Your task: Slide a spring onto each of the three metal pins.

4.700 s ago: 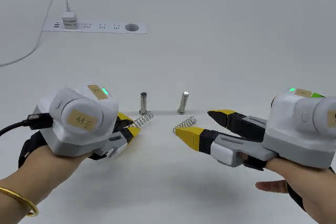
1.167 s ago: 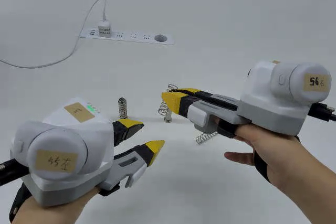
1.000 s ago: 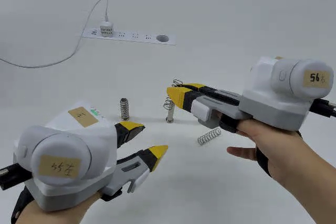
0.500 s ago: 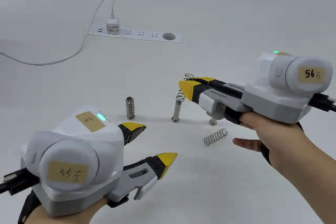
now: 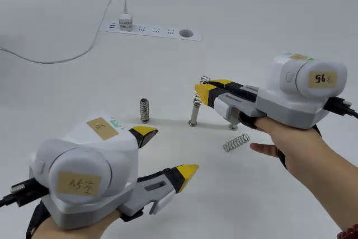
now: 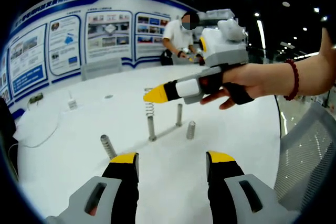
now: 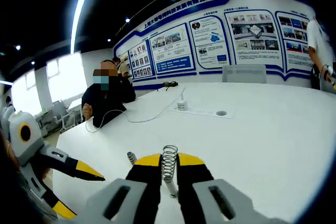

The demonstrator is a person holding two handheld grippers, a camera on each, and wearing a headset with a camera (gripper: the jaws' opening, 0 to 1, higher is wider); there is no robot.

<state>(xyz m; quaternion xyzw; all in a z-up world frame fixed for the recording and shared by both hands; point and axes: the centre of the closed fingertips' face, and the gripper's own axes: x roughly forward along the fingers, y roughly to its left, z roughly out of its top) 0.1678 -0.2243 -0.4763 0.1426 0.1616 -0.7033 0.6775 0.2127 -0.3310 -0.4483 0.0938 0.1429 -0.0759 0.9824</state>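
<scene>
Three metal pins stand on the white table. A spring sits on the left pin (image 5: 145, 110), which is also in the left gripper view (image 6: 107, 146). My right gripper (image 5: 202, 89) (image 7: 169, 160) is shut on a second spring (image 5: 196, 100) (image 7: 169, 151) and holds it upright, its lower end at the top of the middle pin (image 5: 193, 117) (image 6: 151, 129). The third pin (image 5: 232, 126) stands bare, partly under that gripper. A loose spring (image 5: 236, 142) lies beside it. My left gripper (image 5: 168, 150) (image 6: 173, 157) hovers open at the near left with nothing in it.
A white power strip (image 5: 151, 29) with a plugged-in charger and cable lies at the far side of the table. A person sits at the table's far end (image 7: 107, 98) and another stands in the background (image 6: 178, 38).
Since 4.7 s ago, one spring has gone onto the left pin and the right gripper has taken up another. Over the last second that spring has stayed at the middle pin's top while the view shifted.
</scene>
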